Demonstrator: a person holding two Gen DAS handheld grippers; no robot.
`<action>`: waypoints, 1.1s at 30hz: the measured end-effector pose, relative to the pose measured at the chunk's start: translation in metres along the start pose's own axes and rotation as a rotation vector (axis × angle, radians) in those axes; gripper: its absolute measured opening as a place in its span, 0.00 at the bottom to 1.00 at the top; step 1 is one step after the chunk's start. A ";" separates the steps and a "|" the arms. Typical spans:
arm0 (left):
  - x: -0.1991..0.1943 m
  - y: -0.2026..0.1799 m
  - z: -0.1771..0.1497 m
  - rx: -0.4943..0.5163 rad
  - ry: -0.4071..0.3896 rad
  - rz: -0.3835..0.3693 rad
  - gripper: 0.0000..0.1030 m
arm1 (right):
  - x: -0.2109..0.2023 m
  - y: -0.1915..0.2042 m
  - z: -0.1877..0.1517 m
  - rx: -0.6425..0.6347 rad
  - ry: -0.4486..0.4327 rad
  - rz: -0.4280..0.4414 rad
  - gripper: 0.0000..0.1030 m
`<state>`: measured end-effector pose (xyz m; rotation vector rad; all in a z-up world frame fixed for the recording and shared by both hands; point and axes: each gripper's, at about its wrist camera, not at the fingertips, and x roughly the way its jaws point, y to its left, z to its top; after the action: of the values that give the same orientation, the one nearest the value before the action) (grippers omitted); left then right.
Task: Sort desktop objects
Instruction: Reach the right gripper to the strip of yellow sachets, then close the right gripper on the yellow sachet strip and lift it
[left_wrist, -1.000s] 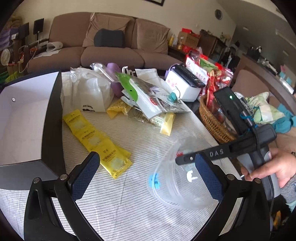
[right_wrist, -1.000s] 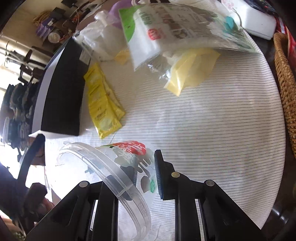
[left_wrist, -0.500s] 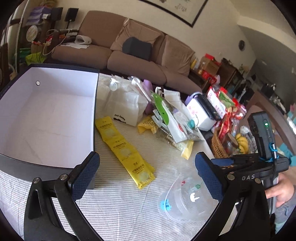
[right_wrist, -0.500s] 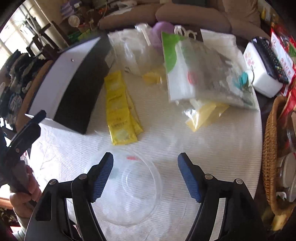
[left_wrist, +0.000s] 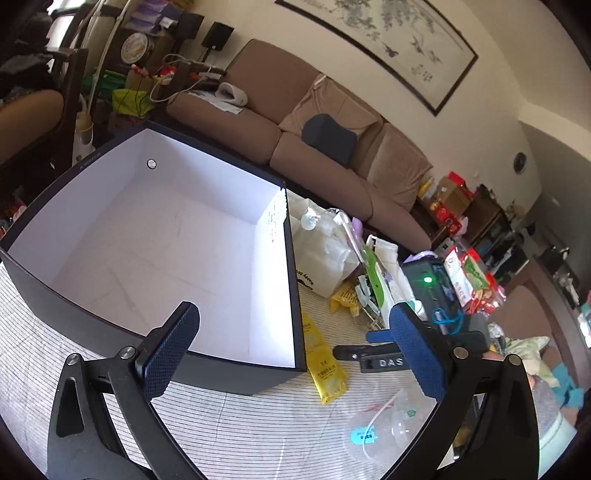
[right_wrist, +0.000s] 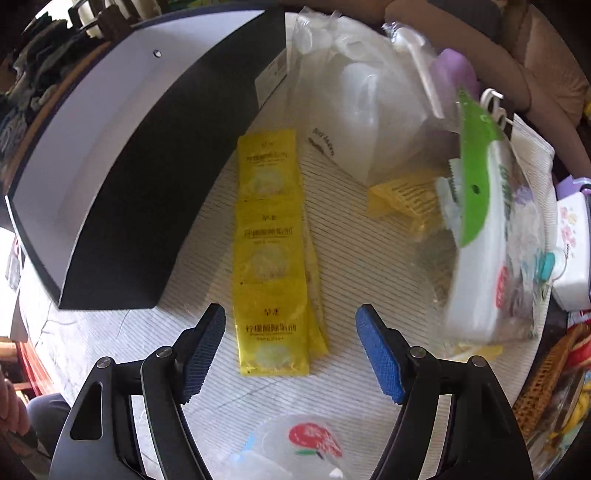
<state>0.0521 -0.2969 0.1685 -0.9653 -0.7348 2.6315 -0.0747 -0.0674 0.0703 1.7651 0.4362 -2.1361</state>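
Observation:
A strip of yellow sachets (right_wrist: 271, 258) lies flat on the striped cloth beside the dark box (right_wrist: 129, 166). My right gripper (right_wrist: 291, 345) hangs open over the strip's near end, pointing steeply down, with nothing between its pads. A clear plastic lid (right_wrist: 295, 450) with a red print rests on the cloth just behind it. In the left wrist view my left gripper (left_wrist: 293, 350) is open and empty, facing the box's white inside (left_wrist: 155, 240). The lid (left_wrist: 384, 432) and sachets (left_wrist: 325, 365) lie to its right, below the right gripper (left_wrist: 369, 347).
Behind the sachets is a heap: a white plastic bag (right_wrist: 362, 110), a small yellow packet (right_wrist: 402, 199) and a green-and-white pouch (right_wrist: 480, 221). A white tissue box (right_wrist: 572, 251) and a wicker basket (right_wrist: 546, 376) stand at the right edge. A sofa (left_wrist: 332, 147) lies beyond the table.
My right gripper opened and let go of the clear lid, which now lies on the cloth, then moved over the yellow sachets. My left gripper swung left to face the box.

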 end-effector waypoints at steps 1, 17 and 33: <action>0.000 0.002 0.001 -0.003 0.002 0.001 1.00 | 0.009 0.001 0.007 0.006 0.027 0.013 0.74; 0.011 -0.009 -0.008 0.022 0.056 -0.030 1.00 | 0.086 -0.006 0.041 -0.004 0.271 -0.043 0.76; 0.019 -0.011 -0.012 -0.019 0.072 -0.057 1.00 | 0.057 -0.023 0.048 -0.032 0.098 0.034 0.57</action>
<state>0.0460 -0.2757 0.1567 -1.0229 -0.7600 2.5317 -0.1371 -0.0709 0.0238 1.8521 0.4587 -2.0145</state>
